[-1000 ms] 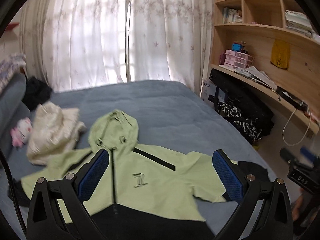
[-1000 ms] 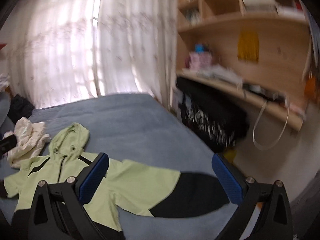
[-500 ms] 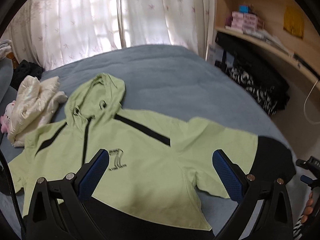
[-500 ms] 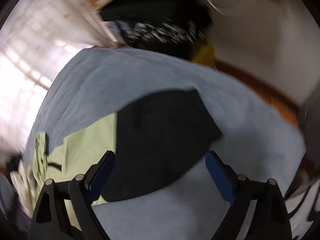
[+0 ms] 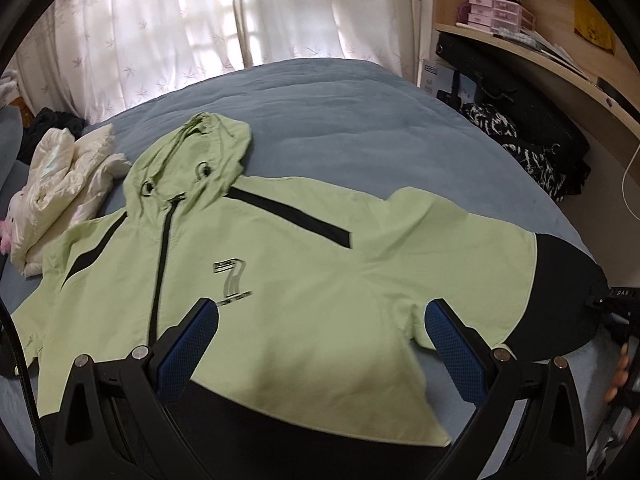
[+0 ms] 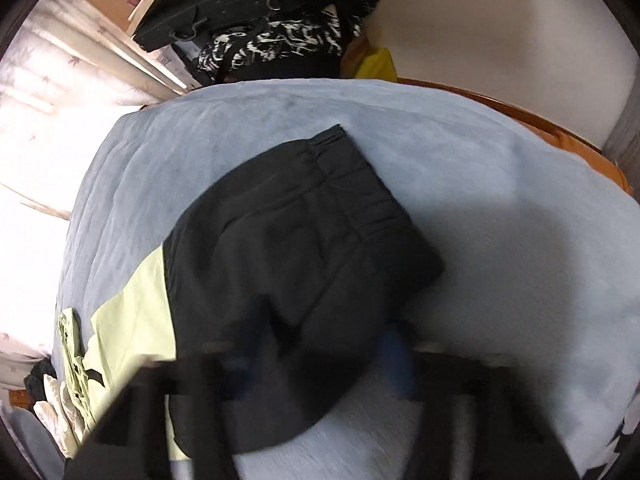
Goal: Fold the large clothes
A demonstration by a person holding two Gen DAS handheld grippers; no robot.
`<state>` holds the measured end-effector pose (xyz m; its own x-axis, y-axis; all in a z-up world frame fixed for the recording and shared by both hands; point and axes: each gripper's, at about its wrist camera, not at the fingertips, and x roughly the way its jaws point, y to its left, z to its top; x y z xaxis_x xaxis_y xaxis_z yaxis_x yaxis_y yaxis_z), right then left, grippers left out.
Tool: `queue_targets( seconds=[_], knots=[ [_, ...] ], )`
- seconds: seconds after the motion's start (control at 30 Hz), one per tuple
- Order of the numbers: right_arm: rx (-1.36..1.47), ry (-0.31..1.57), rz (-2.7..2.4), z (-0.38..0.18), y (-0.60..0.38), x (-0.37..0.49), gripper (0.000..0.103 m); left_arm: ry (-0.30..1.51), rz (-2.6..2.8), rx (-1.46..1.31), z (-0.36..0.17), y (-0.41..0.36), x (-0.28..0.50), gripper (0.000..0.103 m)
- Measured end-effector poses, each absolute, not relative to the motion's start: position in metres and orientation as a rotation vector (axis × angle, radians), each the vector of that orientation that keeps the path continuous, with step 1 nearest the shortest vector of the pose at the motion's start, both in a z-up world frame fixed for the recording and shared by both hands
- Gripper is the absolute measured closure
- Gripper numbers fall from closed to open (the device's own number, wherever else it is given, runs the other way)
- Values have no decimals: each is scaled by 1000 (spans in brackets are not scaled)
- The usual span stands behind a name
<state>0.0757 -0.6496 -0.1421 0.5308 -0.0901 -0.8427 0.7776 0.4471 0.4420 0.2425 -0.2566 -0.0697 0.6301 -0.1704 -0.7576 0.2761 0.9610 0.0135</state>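
- Blue bedspread (image 5: 340, 120) carrying green hoodie (image 5: 280, 272), lying flat, front up, hood pointing toward 11 o'clock.
- Left gripper (image 5: 320, 340) hovering with jaws spread, gripping nothing.
- Right gripper (image 6: 312, 364) blurring; jaw state impossible to tell.
- Black sleeve cuff (image 6: 320, 232) extending toward 12 o'clock from right gripper, nearer that hand.

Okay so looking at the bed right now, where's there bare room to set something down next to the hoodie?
Bare blanket lies between the hoodie's hood and the curtains, and beyond the black sleeve cuff toward the bed's wooden edge. Crowded: the left side, where the white puffy jacket touches the hoodie.
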Motion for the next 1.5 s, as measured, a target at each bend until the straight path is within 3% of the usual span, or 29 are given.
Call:
queue_targets(
  seconds=[0.23,0.43,0.57,0.67,0.7,0.8,0.97,1.2,1.5],
  knots=[
    [701,571,-353,-36,-550,106,96,783,-216,82,-56,-190,226,1],
    [491,575,48,14,-389,154,96,771,-99,34,-46,-109,213,1],
    [368,741,201,-18,-292,177,90,841,-100,-137,-56,-50,217,1],
    [349,937,297,-72,-242,185,58,880,-101,-196,-71,-28,219,1],
    [344,997,304,-89,-230,182,54,893,-111,-215,-76,-24,218,1],
    [356,1082,335,-119,-213,170,53,917,-143,-249,-88,-18,215,1],
    [404,1035,264,-123,-225,137,45,957,-253,-310,-103,-24,220,2],
    [528,960,140,-135,-260,110,42,1107,-446,-538,-138,-36,234,28],
    [593,930,174,-150,-274,101,41,1221,-495,-792,-190,-52,250,29]
  ],
)
